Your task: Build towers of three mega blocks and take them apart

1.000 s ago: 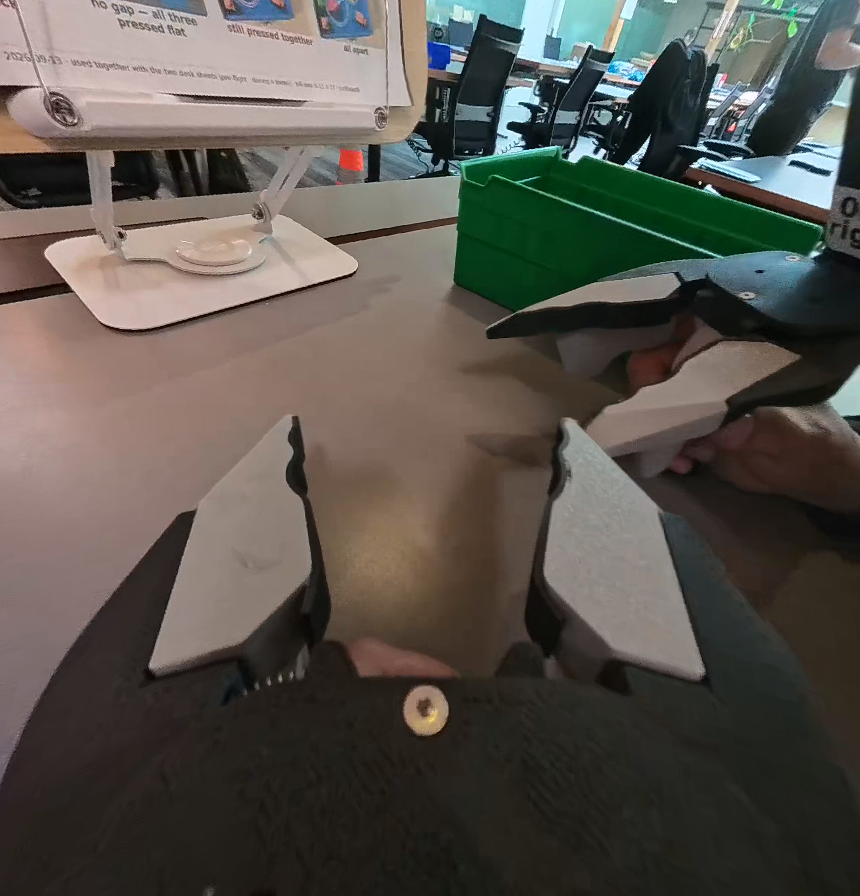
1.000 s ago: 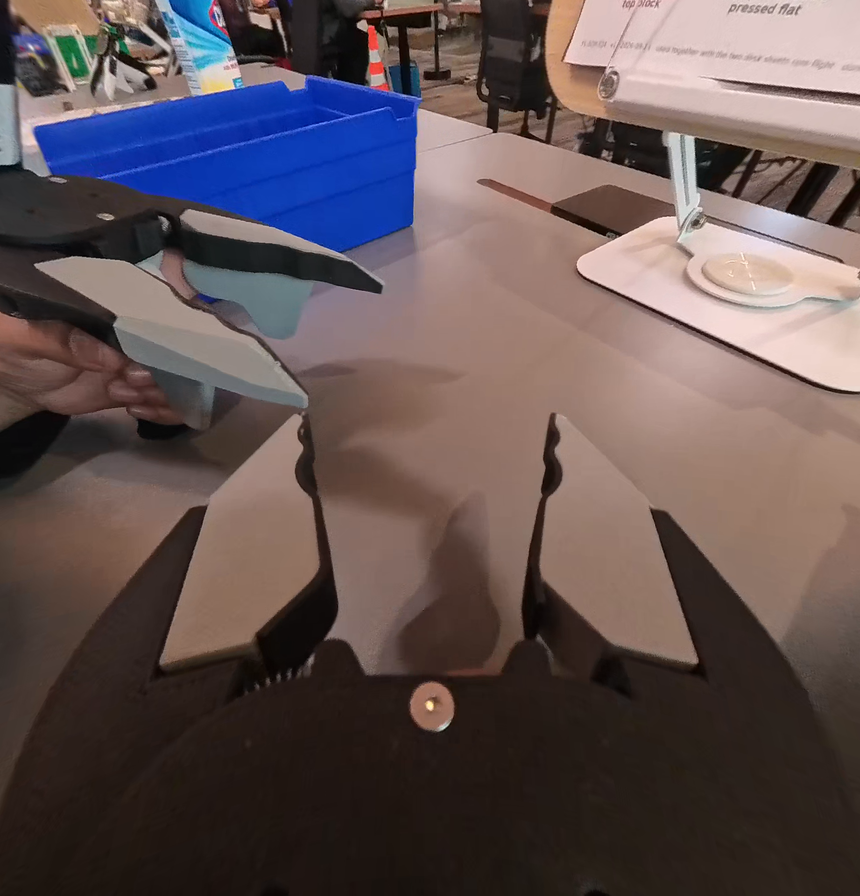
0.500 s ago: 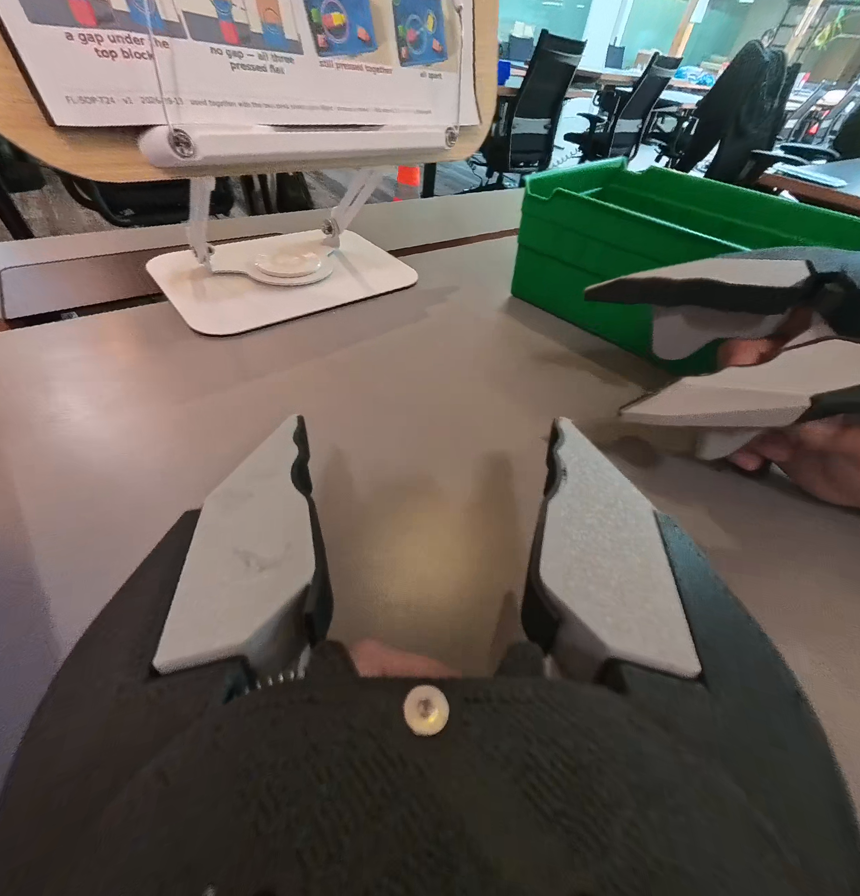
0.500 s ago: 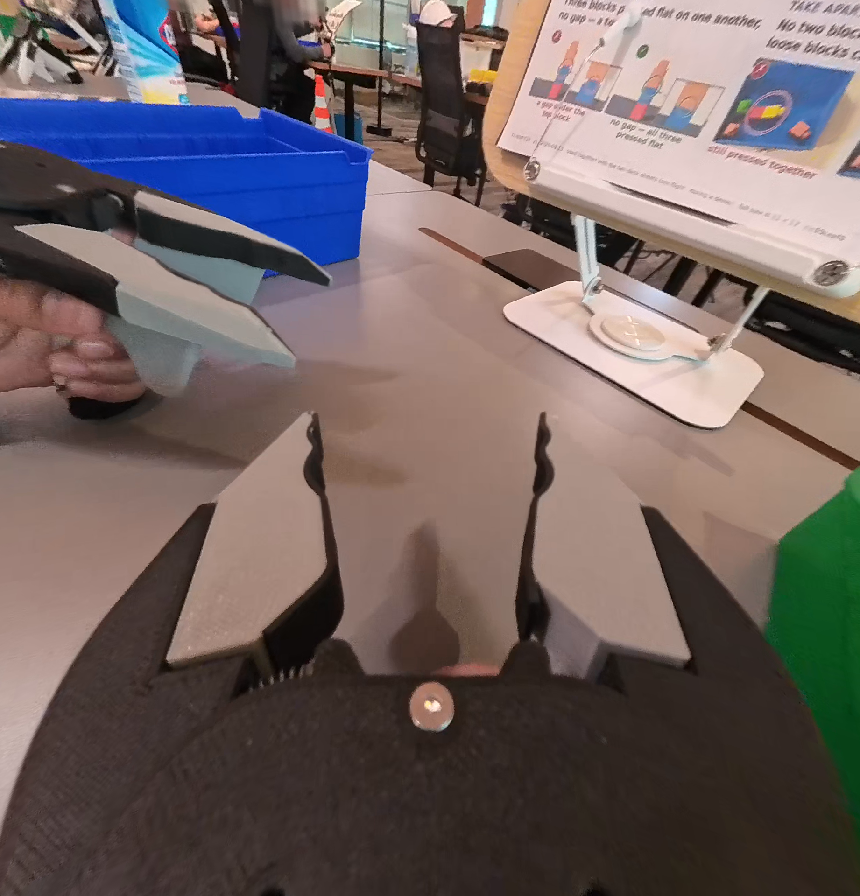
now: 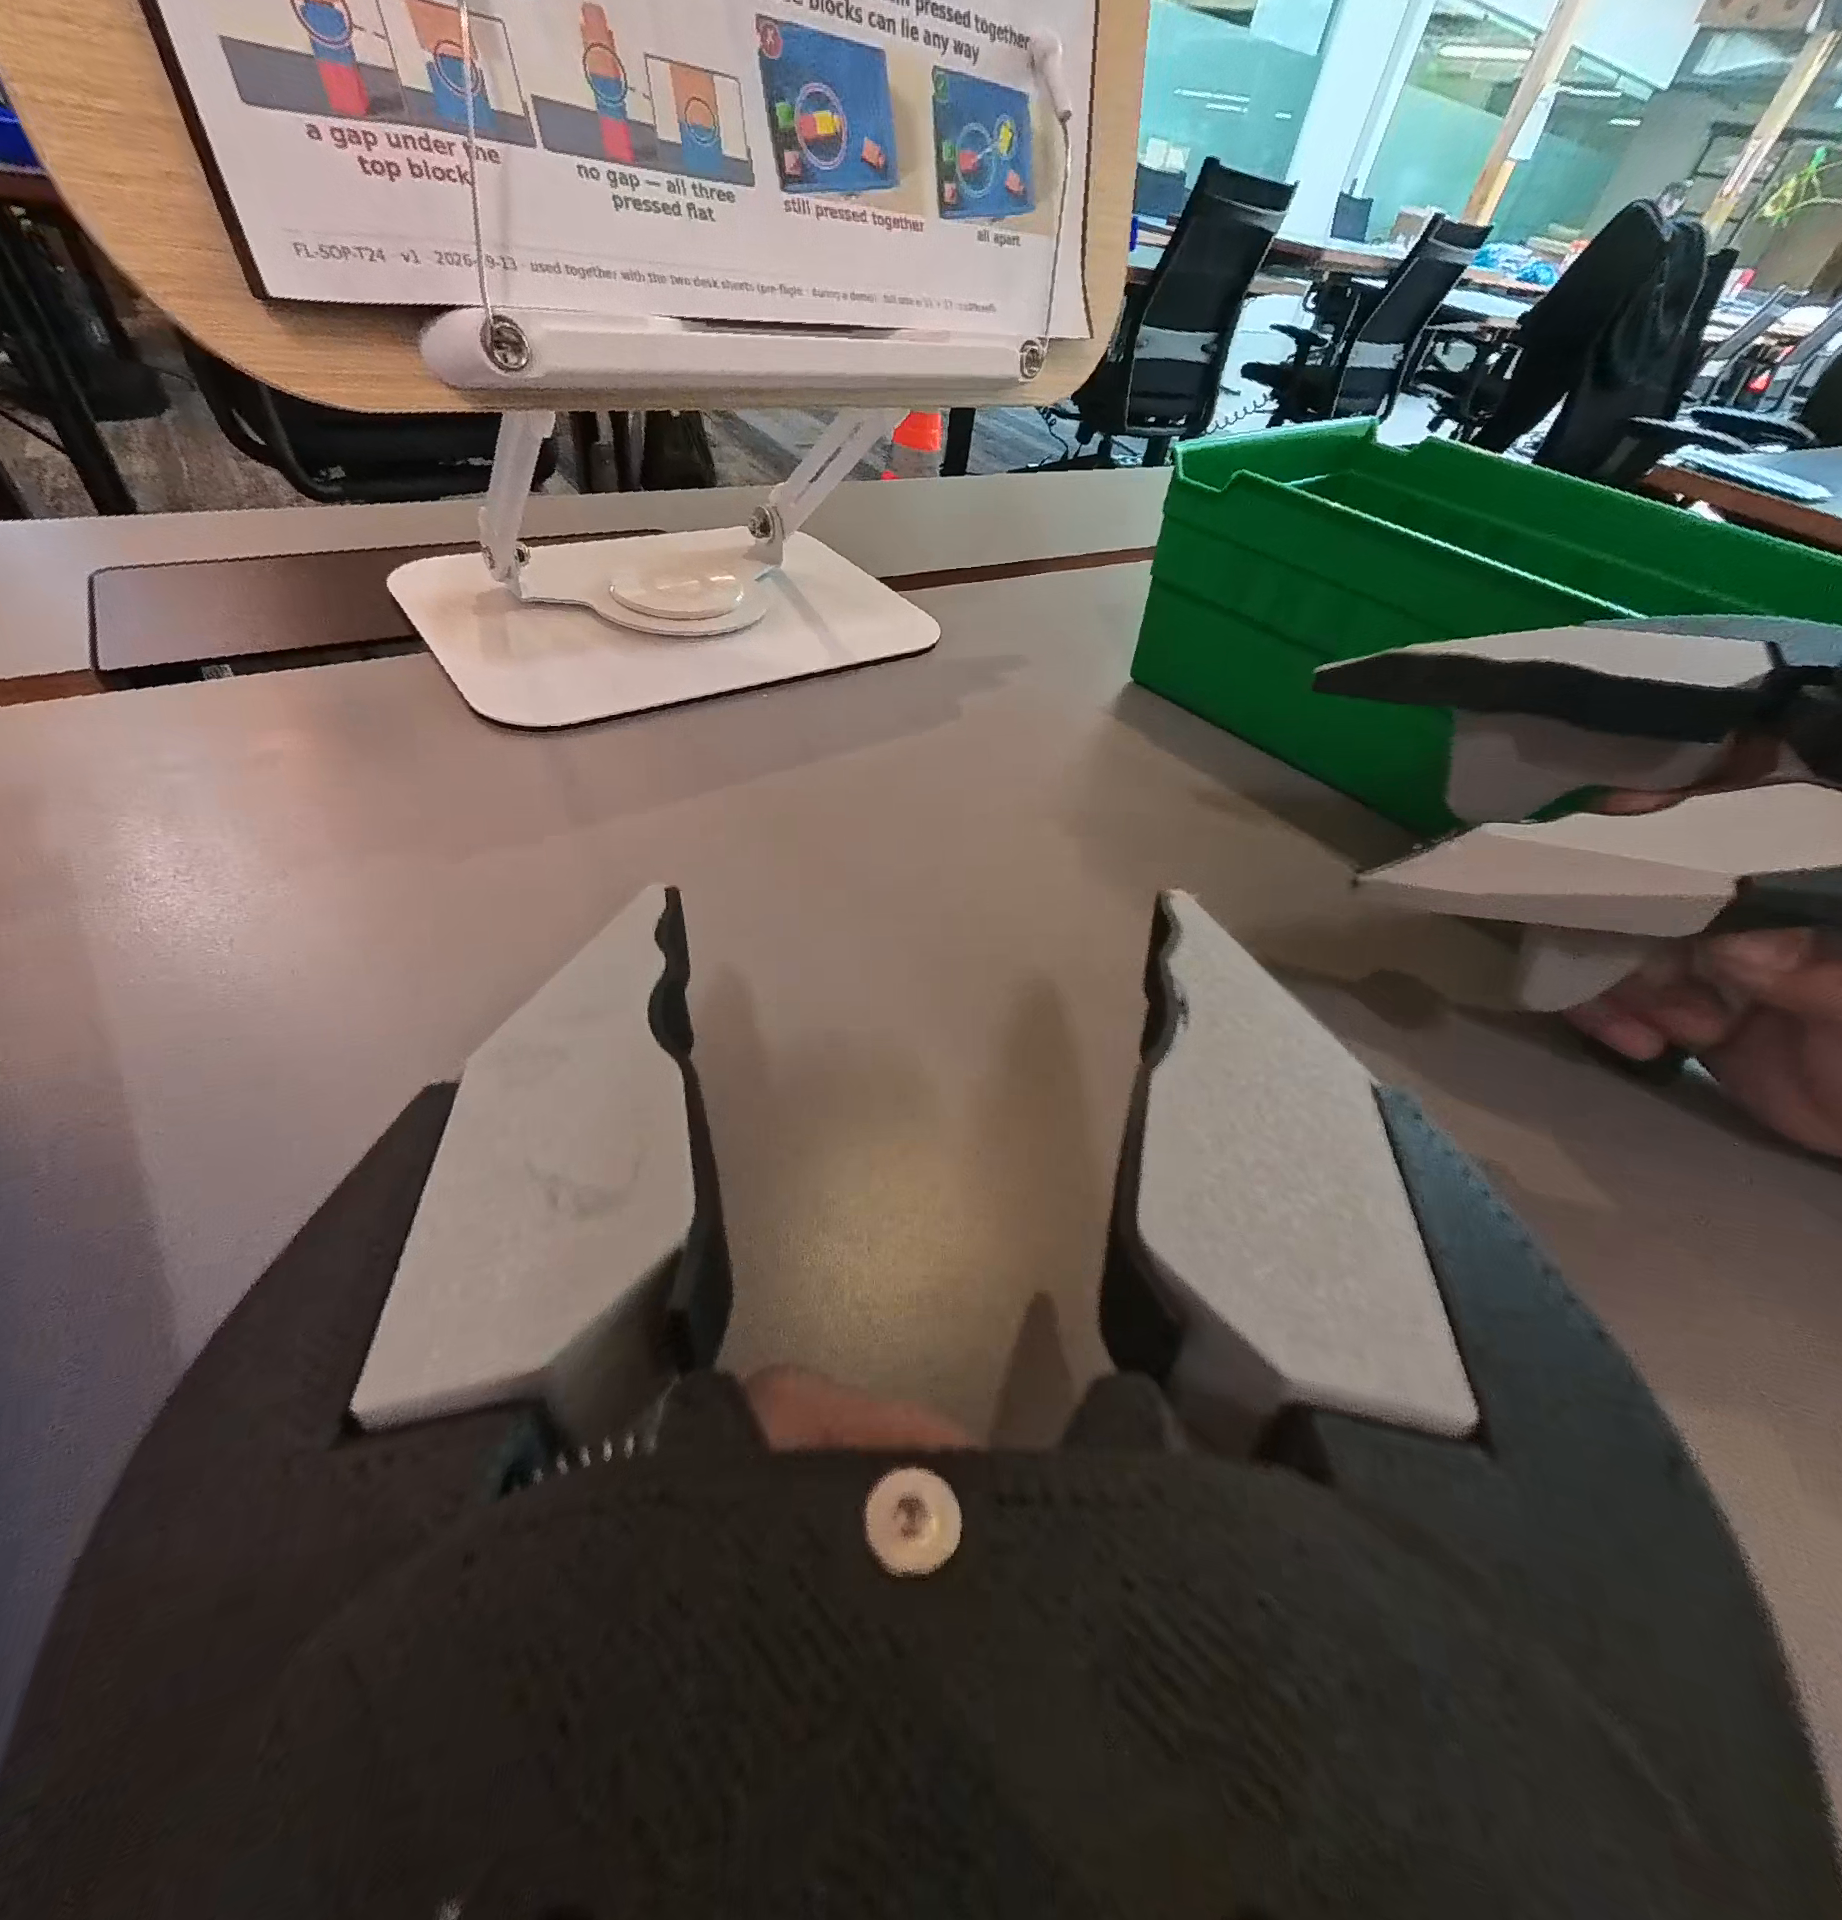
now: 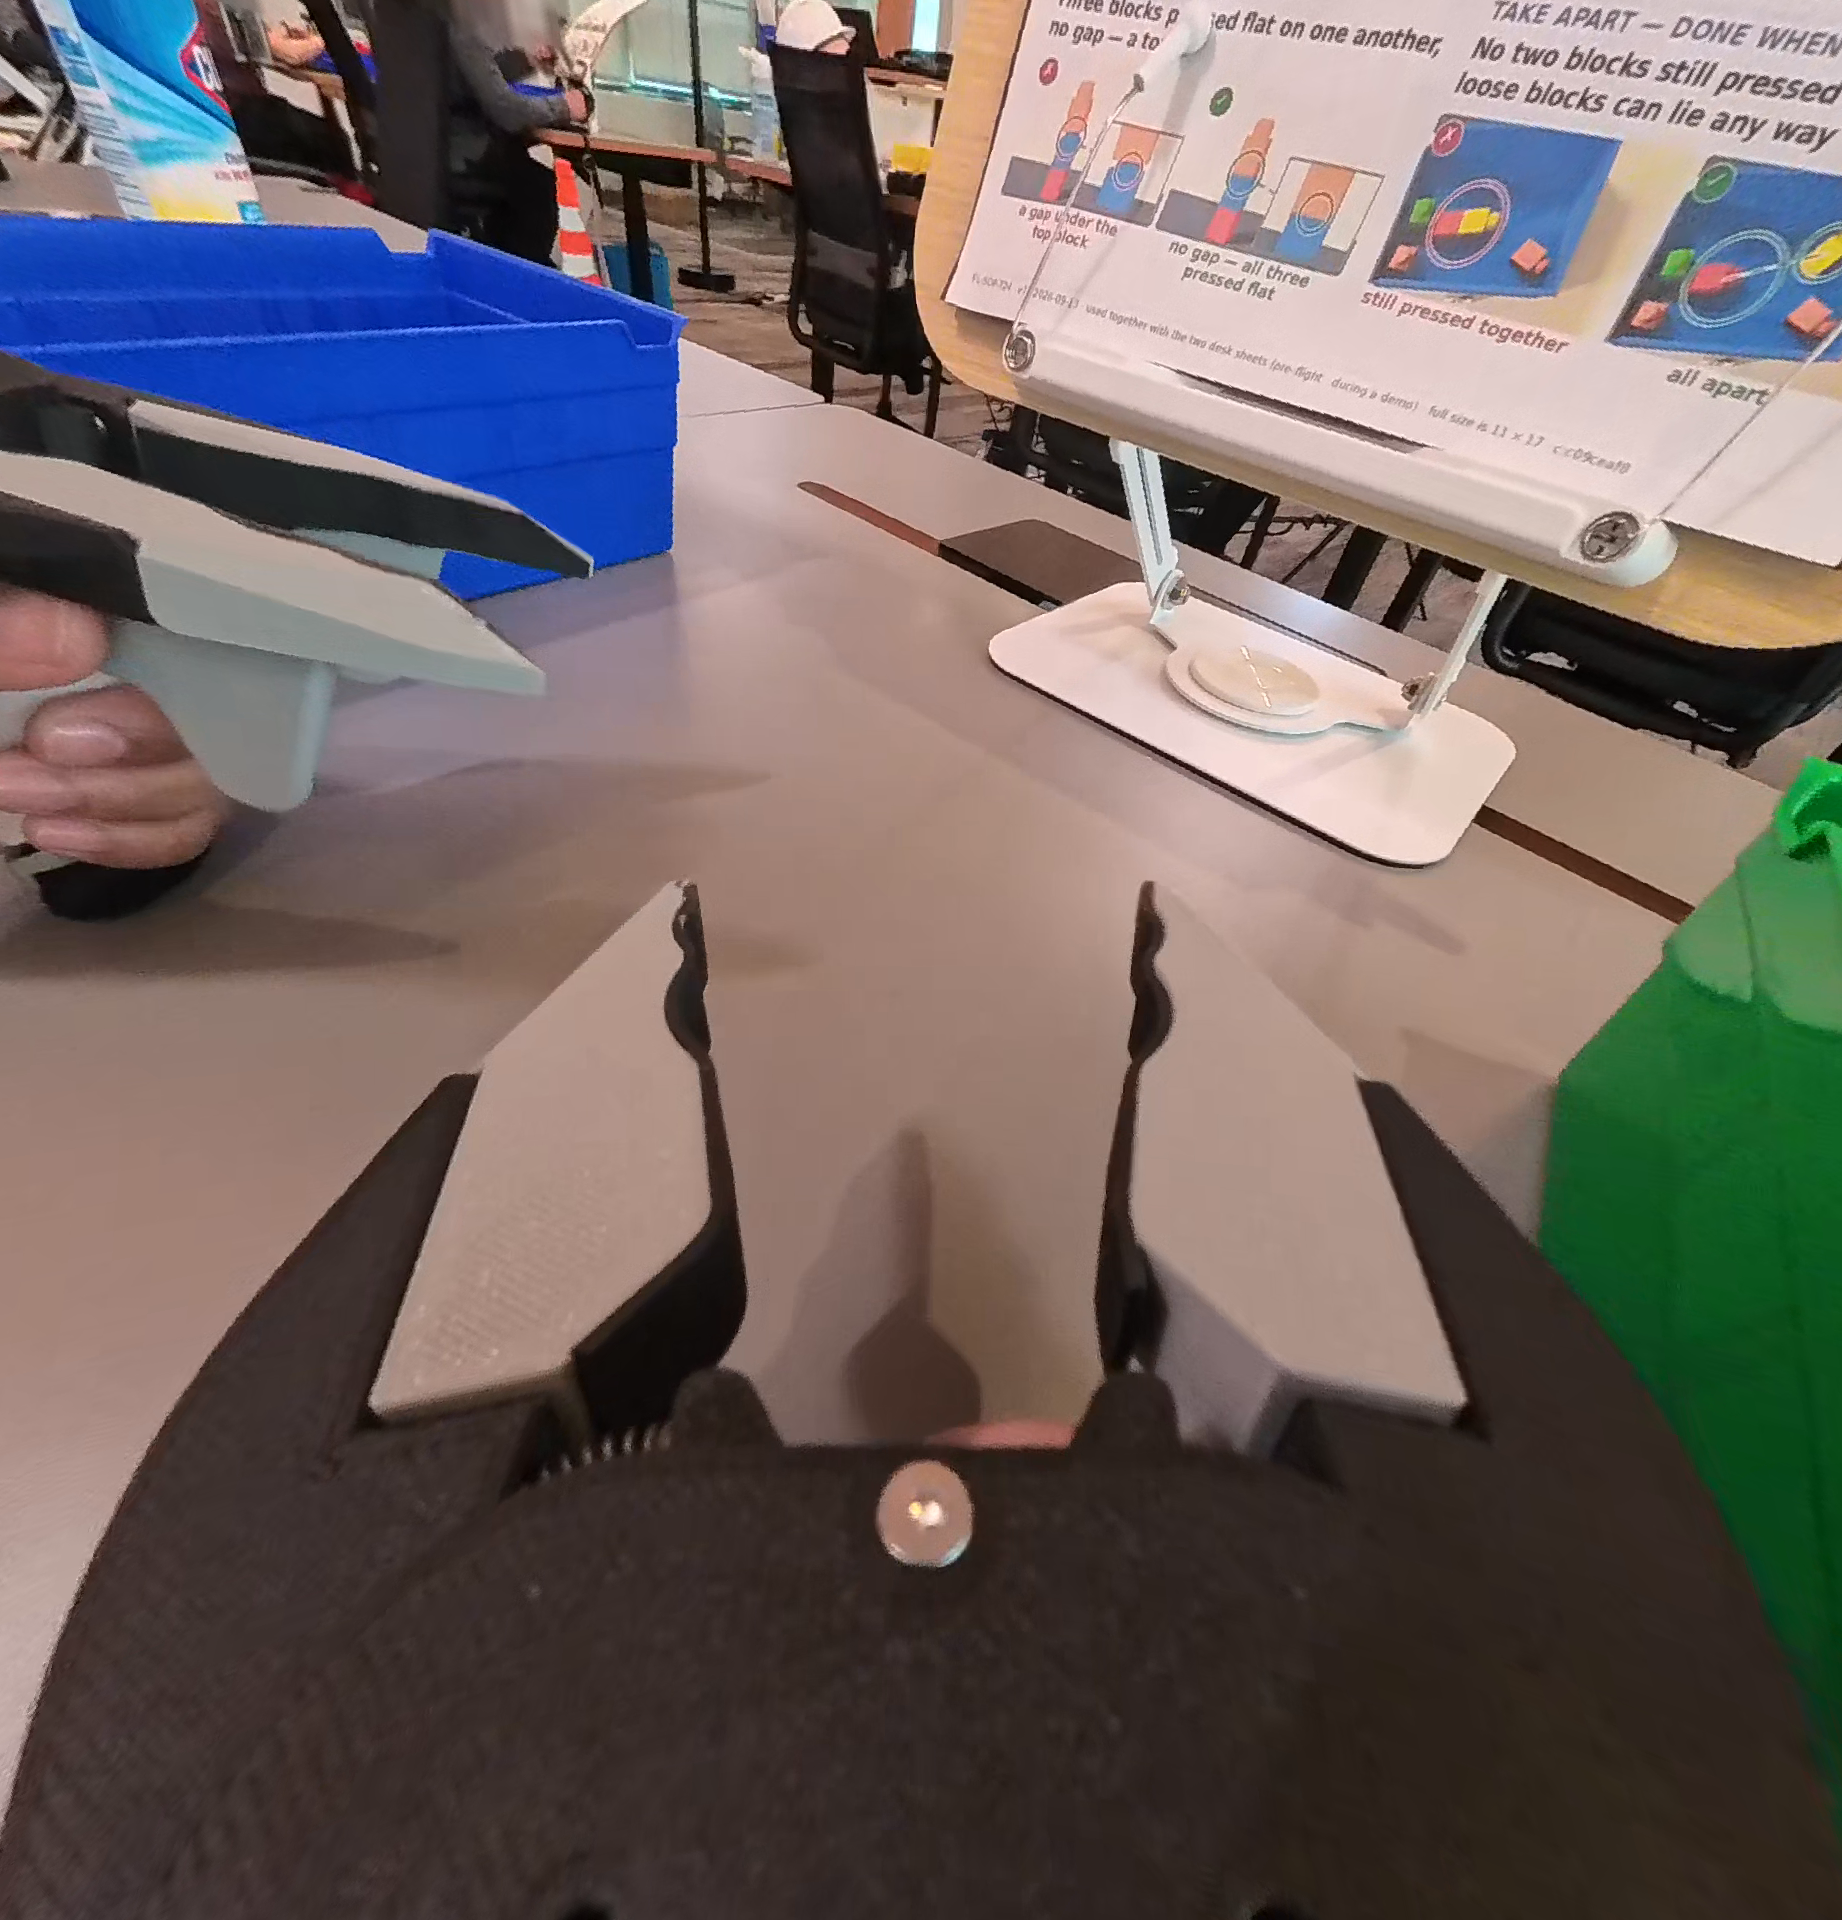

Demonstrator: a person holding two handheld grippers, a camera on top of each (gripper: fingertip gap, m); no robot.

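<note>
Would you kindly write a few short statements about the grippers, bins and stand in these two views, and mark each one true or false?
1. Both the left gripper and the right gripper are open and empty. True.
2. The green bin stands on the left gripper's side of the table. False: it stands on the right gripper's side; the blue bin is on the left's.
3. A white stand holds a printed sheet above the table. True.
4. A tower of three blocks stands between the grippers. False: no blocks are visible on the bare table there.
</note>
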